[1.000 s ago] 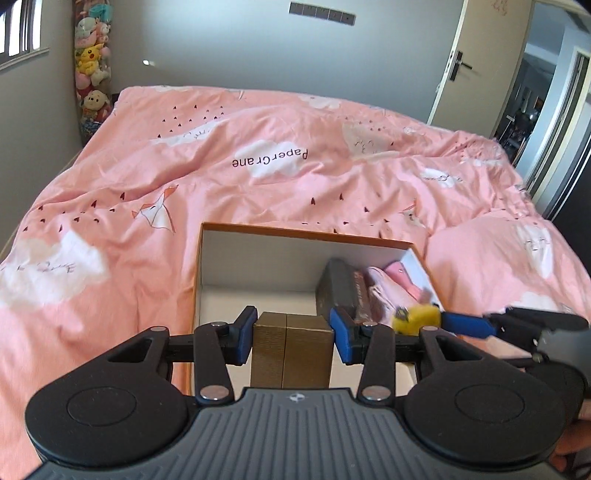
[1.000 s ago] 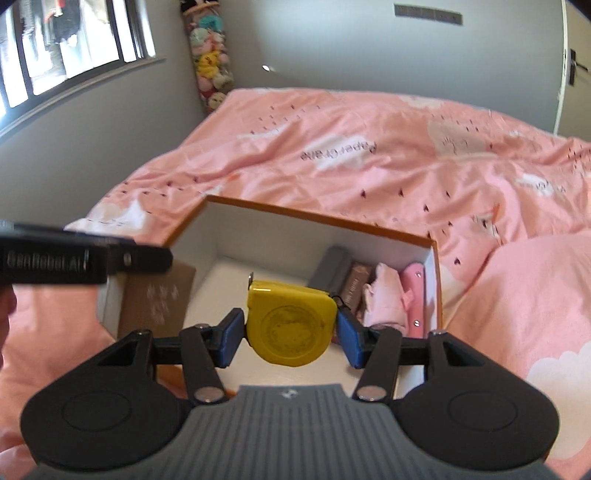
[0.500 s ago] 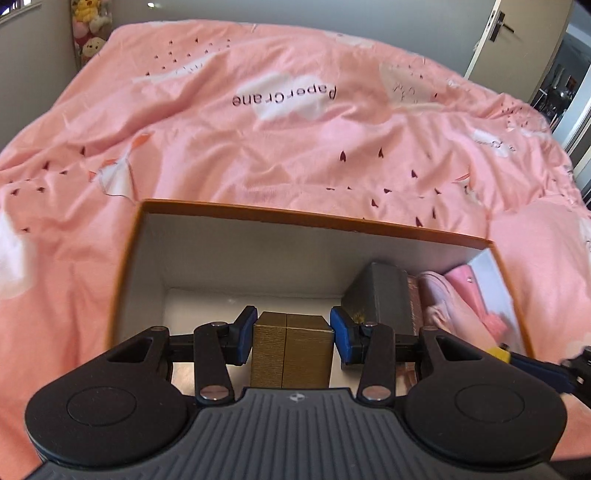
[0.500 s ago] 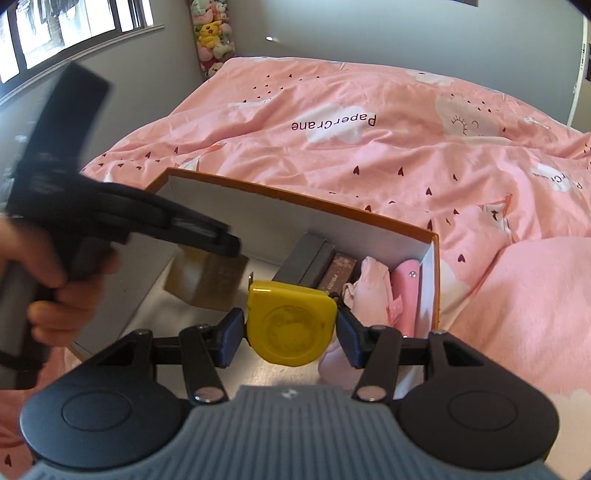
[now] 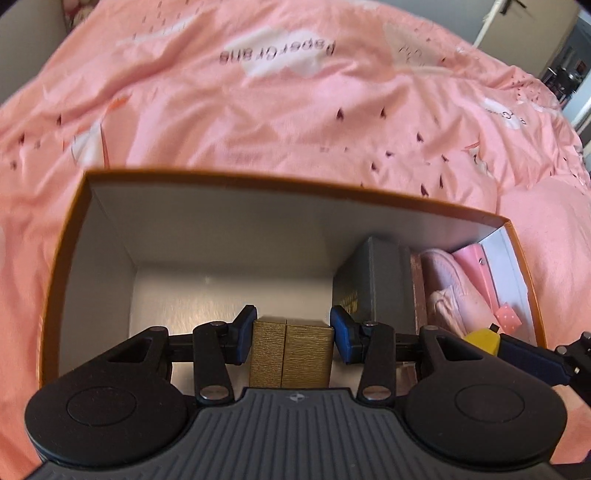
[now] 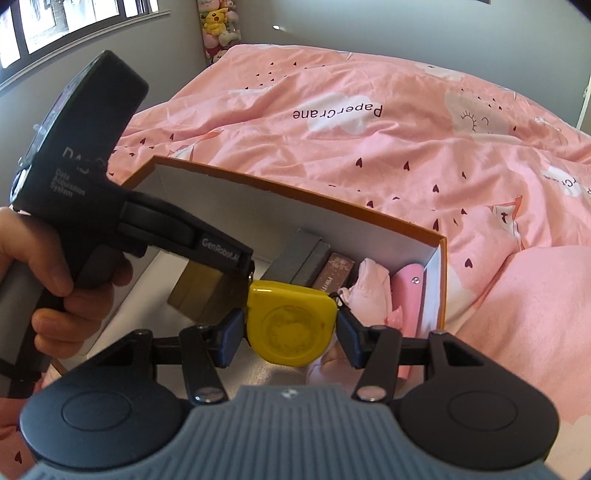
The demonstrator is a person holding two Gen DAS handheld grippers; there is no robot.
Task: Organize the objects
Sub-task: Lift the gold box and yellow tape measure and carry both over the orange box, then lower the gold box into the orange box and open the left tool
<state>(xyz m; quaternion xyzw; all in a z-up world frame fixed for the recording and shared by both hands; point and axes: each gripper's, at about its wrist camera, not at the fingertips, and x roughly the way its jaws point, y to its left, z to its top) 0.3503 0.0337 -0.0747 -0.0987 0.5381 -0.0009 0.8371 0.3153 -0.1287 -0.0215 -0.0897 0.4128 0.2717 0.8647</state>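
Note:
An orange-rimmed cardboard box (image 5: 258, 181) with white inner walls lies open on the pink bed. My left gripper (image 5: 291, 341) is shut on a gold box (image 5: 290, 354) and holds it low inside the carton, left of a dark grey box (image 5: 380, 284). In the right wrist view my right gripper (image 6: 291, 334) is shut on a yellow tape measure (image 6: 291, 325) over the carton's (image 6: 295, 192) near side. The left gripper body (image 6: 110, 206), held by a hand (image 6: 55, 280), reaches in from the left with the gold box (image 6: 201, 291) beneath it.
Along the carton's right end stand a brown booklet (image 6: 334, 275), pink folded cloth (image 6: 373, 284) and a pink case (image 6: 408, 291). A pink duvet (image 6: 369, 147) with rumpled folds surrounds the carton. Plush toys (image 6: 218, 26) hang in the far corner by the window.
The left gripper has come forward and down with the gold box, from the carton's near edge into its inside. The right gripper with the tape measure has dropped closer to the carton.

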